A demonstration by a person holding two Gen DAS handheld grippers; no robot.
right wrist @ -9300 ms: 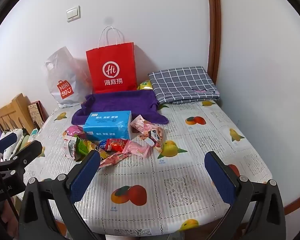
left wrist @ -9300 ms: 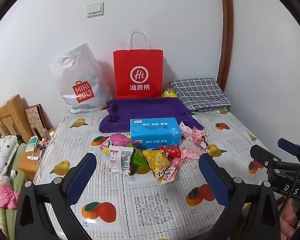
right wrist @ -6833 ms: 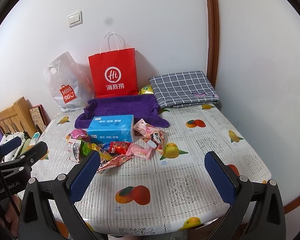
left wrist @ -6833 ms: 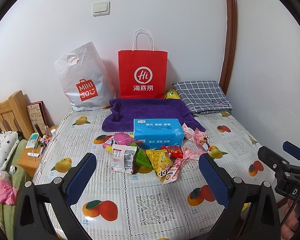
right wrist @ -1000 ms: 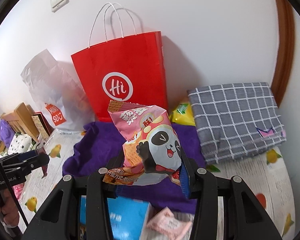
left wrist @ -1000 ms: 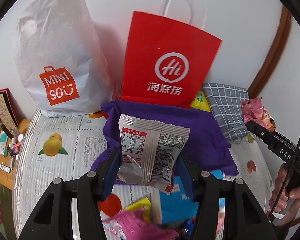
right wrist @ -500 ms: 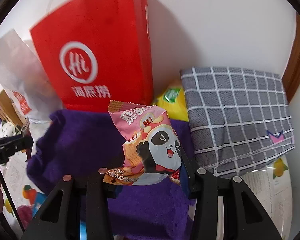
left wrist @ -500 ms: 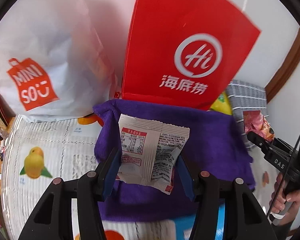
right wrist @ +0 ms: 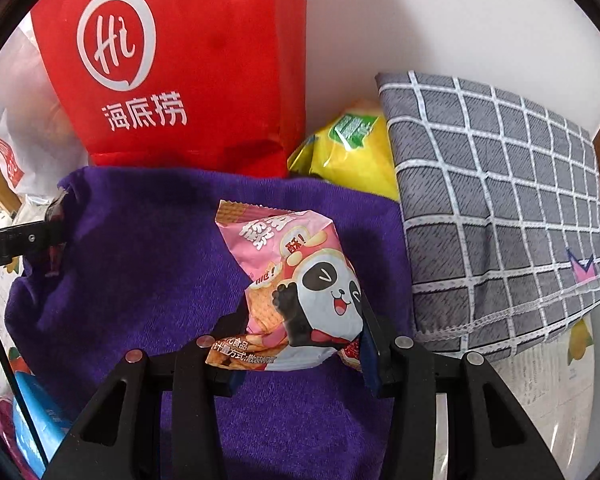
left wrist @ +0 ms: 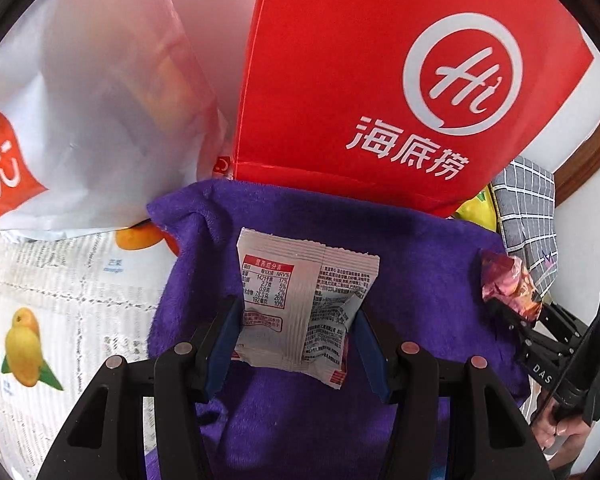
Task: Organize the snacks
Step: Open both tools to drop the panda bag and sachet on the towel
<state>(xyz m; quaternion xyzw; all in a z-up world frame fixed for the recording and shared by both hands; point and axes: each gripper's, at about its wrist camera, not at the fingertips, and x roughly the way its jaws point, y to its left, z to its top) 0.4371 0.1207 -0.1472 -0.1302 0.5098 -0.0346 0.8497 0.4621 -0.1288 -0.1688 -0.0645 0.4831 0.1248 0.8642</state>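
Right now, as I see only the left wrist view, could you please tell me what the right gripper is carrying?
Observer: The right gripper is shut on a pink snack packet printed with a panda.
Operator: Thank you. What lies just right of the red Haidilao bag?
Observer: A yellow snack bag with a green label, wedged between that bag and the grey checked cloth.
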